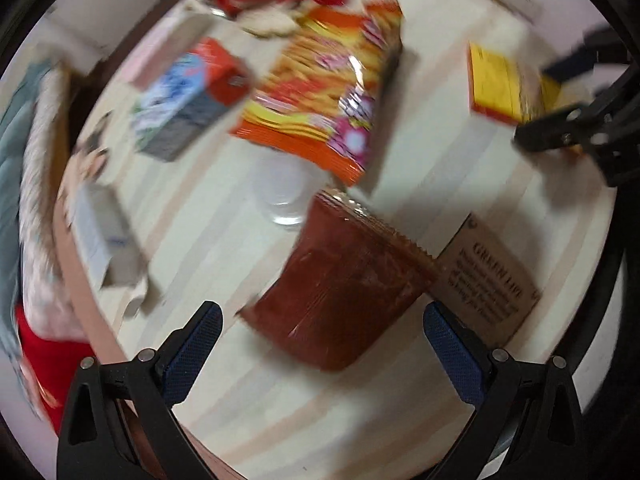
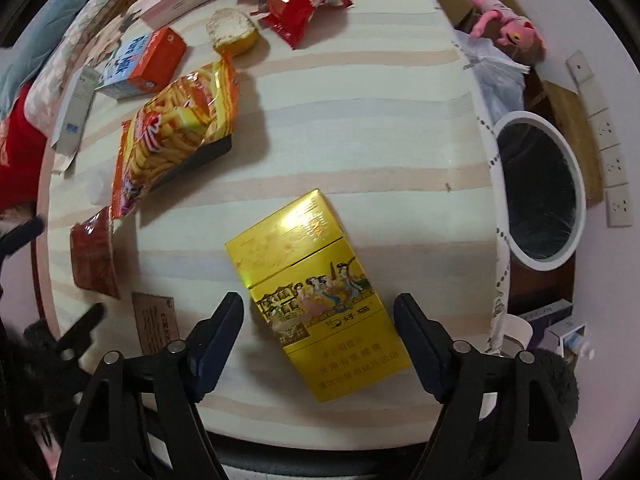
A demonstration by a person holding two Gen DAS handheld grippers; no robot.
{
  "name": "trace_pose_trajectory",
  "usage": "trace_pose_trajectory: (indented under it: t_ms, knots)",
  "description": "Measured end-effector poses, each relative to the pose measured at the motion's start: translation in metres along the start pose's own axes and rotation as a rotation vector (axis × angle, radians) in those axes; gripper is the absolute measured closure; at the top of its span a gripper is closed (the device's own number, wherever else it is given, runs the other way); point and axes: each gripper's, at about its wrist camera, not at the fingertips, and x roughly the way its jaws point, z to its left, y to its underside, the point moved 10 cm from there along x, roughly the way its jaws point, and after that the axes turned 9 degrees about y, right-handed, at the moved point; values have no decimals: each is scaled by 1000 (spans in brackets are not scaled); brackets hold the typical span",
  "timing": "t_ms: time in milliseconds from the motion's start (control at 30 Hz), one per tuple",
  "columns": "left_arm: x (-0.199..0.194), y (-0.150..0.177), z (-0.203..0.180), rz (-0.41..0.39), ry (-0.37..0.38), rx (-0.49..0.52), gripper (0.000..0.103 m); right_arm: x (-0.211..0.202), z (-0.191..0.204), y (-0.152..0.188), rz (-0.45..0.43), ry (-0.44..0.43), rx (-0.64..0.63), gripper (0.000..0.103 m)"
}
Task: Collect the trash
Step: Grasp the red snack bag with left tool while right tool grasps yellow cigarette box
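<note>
Right wrist view: right gripper (image 2: 318,316) pointing down at a round, pale striped tabletop (image 2: 360,120), jaws spread to either side of a flat yellow-gold cardboard box (image 2: 316,300) printed with robed figures; pads clear of the box, which lies flat at lower centre. Orange-and-yellow foil snack bag (image 2: 176,132) at left of centre, with a blue-and-orange milk carton (image 2: 140,66) above it. Crumpled red foil wrappers (image 2: 300,8) at the top edge, a pale bread-like piece (image 2: 232,30) just left of them. Dark red flat packet (image 2: 94,254) at far left, brown printed card (image 2: 154,322) below it. White-rimmed round bin with a black liner (image 2: 540,196) beyond the table edge at right; pink plush toy (image 2: 504,12) at upper right.

Left wrist view, blurred: left gripper (image 1: 322,326) also pointing down, jaws spread wide, the dark red flat packet (image 1: 344,292) lying between and just ahead of the blue pads, untouched. Brown printed card (image 1: 488,276) touching its right side. Clear plastic cup (image 1: 282,192) at centre, partly under the snack bag (image 1: 324,92). Yellow box (image 1: 504,84) and right gripper (image 1: 560,96) at upper right.
</note>
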Motion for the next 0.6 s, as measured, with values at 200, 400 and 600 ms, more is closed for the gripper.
trace_pose_trajectory:
  t_ms: [200, 400, 600]
  knots:
    - [-15, -6, 9, -46, 62, -141, 46, 4, 7, 8, -24, 78, -69, 21]
    - [-19, 32, 15, -63, 136, -425, 52, 2, 21, 9, -18, 48, 35, 27]
    - [-24, 63, 27, -127, 202, -671, 60, -1, 28, 11, 17, -61, 54, 26]
